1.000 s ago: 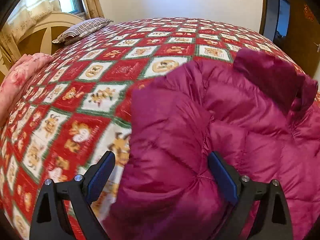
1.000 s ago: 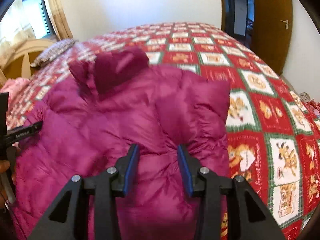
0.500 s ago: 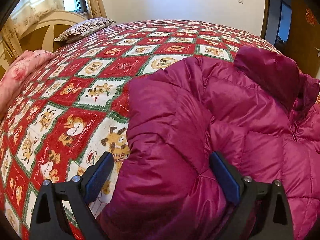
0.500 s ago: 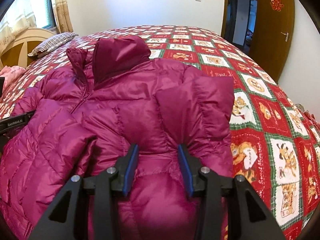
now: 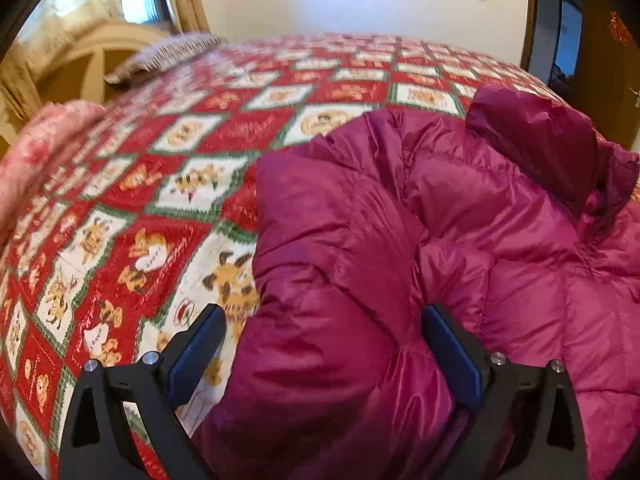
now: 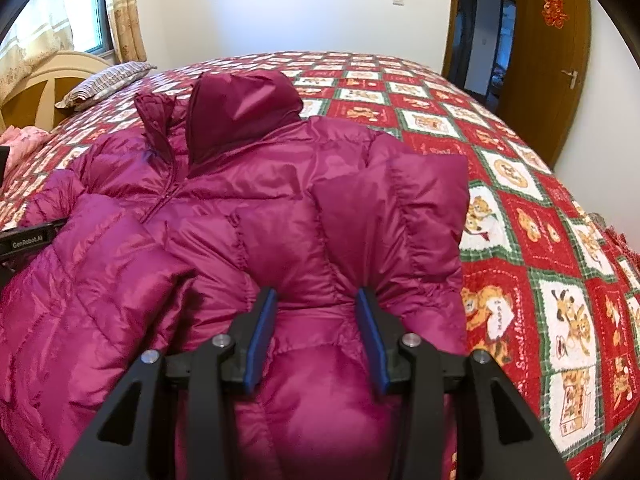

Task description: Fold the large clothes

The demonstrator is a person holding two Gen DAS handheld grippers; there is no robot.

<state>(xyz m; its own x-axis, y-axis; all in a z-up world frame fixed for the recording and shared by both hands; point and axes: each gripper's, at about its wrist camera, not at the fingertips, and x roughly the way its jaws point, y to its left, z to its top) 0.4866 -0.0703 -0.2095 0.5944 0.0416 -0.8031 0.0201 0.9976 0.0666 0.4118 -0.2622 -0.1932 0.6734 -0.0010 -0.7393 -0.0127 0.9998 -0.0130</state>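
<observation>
Two sleeves already lie turned in over the front of the shiny magenta quilted down jacket (image 6: 248, 216), which we judge to be the reason for how everything sits: the jacket is spread face up across the wide bed with its red, white and green cartoon-patchwork quilt (image 6: 520, 216), hood (image 6: 240, 112) pointing toward the far wall, so that each side can be brought toward the zip line and the garment narrowed before any crosswise fold. The bed serves us as a broad, soft surface, large enough for the whole coat. A striped pillow (image 6: 108, 84) rests near the cream headboard, well apart from the work, and a pink floral blanket (image 5: 36, 152) lies at the bed's edge on the left.

Our left tool (image 5: 324, 354) has its blue-padded jaws spread wide around the folded puffy left sleeve (image 5: 328, 280); the far pad seems to brush the fabric while the near one stands clear over the quilt, so we read it as not gripping. Our right tool (image 6: 316, 336) straddles a bunched ridge of the right sleeve (image 6: 392, 232). Its jaws are opening, the padding is between them, and we judge the pads to be letting go of the puffed fabric rather than pinching it.
</observation>
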